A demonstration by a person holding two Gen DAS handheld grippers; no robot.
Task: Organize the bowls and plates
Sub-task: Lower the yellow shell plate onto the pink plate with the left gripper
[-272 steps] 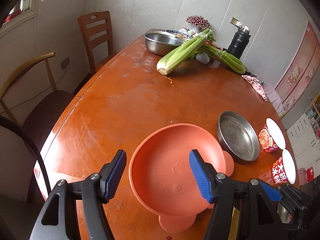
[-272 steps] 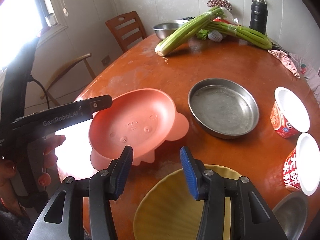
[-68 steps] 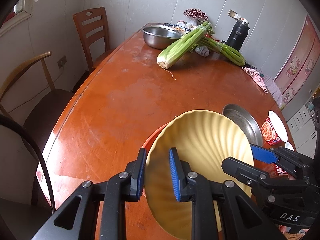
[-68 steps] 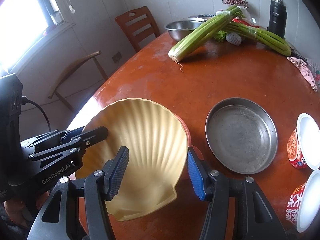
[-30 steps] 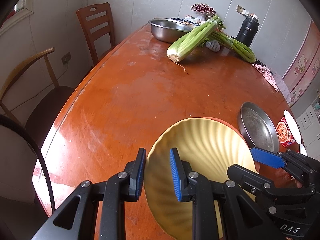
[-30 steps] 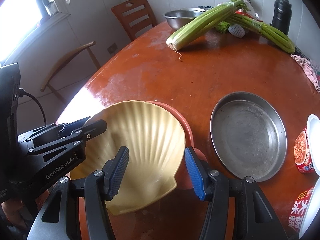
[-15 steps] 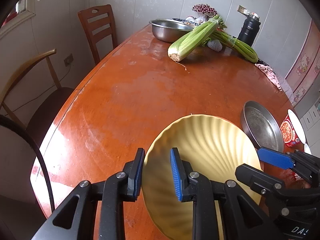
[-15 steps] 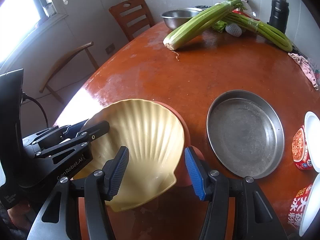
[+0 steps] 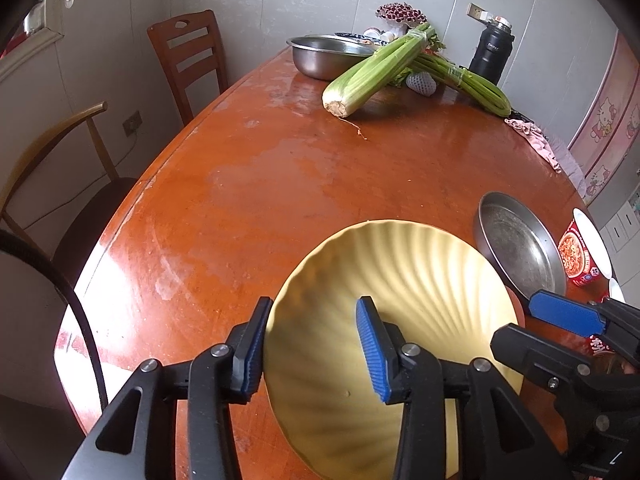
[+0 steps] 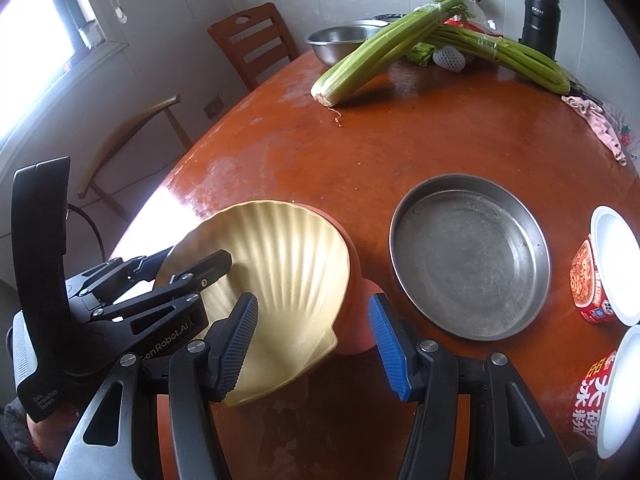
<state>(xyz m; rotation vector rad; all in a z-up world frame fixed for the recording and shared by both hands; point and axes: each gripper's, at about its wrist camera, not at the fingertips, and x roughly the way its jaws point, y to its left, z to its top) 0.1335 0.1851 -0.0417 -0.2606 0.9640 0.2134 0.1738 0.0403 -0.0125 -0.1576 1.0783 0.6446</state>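
Note:
A yellow shell-shaped plate [image 9: 400, 280] [image 10: 280, 264] rests in the pink plate [image 10: 360, 320], of which only the rim and an ear show. My left gripper [image 9: 312, 346] [image 10: 192, 260] straddles the yellow plate's near-left rim. Its jaws are opening: the inner pad stands clear of the plate and the outer one sits close beside the rim. My right gripper [image 10: 312, 340] [image 9: 532, 324] stands open over the yellow plate's near-right edge and the pink ear, its pads not pressing on either. A round steel pan [image 10: 468, 256] [image 9: 516, 248] lies to the right.
Celery bunches [image 9: 372, 72], a steel bowl [image 9: 324, 54] and a black flask [image 9: 490, 56] crowd the table's far end. Two noodle cups [image 10: 600, 276] stand at the right edge. Two chairs [image 9: 188, 64] line the left side, and the table edge [image 9: 132, 208] curves close.
The left gripper's jaws have spread apart and no longer pinch the yellow plate's rim. The plate lies a little lower in the pink plate. The right gripper has kept its width and place.

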